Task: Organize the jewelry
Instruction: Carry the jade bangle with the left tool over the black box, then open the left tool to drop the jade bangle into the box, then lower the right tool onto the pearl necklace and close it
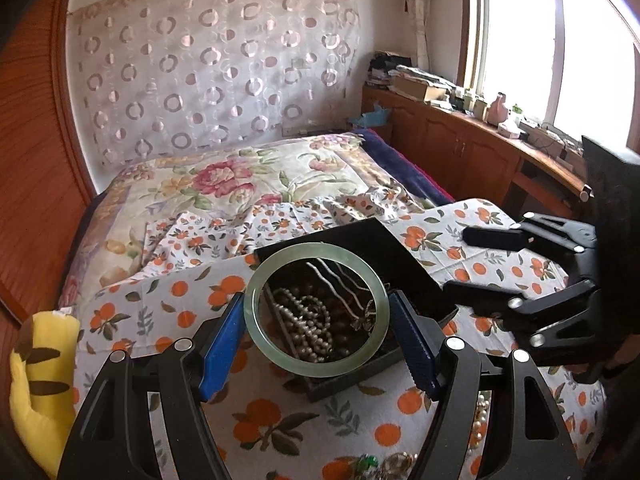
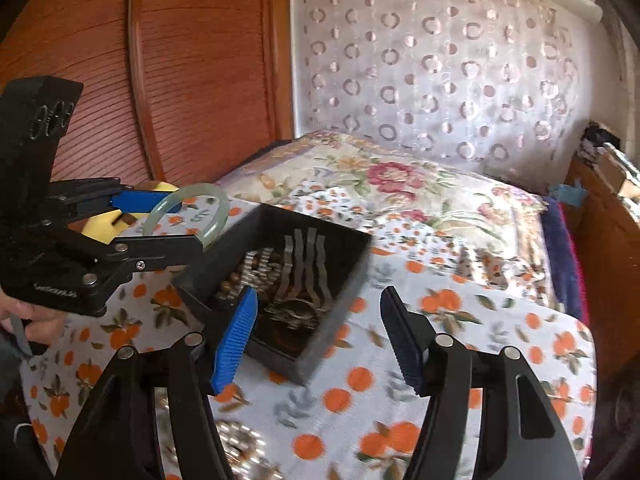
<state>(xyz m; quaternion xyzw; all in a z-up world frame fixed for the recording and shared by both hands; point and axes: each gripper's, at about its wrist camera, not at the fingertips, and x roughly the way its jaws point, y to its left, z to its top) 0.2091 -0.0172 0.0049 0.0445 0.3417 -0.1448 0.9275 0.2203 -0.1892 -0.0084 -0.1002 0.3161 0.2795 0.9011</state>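
Pale green jade bangle [image 1: 316, 307], a smooth closed ring, is clamped across its width between the two blue pads of the left gripper [image 1: 318, 338], one pad pressing each side of the ring. The bangle hangs tilted just above the near part of a black open box [image 1: 362, 236]. Seen through the ring, the box holds a heap of pearl beads [image 1: 308, 326], darker brown beads beside them, and several wavy silver hairpins [image 1: 338, 284] leaning toward the far right.

From the right wrist view, the same bangle [image 2: 188, 216] shows at the left, pinched by the left gripper [image 2: 170, 220], whose handle is held by a hand [image 2: 28, 318] at the left edge. The right gripper [image 2: 316, 336] hangs over the box's near right corner with its jaws spread wide and nothing pressed between them; its left blue pad overlaps the box wall [image 2: 340, 280], while the right pad stands over bare cloth. In the left wrist view the right gripper [image 1: 486, 264] appears at the right, just beside the box, open and empty.

The box sits on a white cloth printed with oranges [image 2: 360, 420], spread over a flowered bedcover [image 1: 208, 184]. More loose jewellery [image 2: 240, 444] lies on the cloth near the bottom edge, blurred. A yellow plush toy [image 1: 40, 384] lies at the left.
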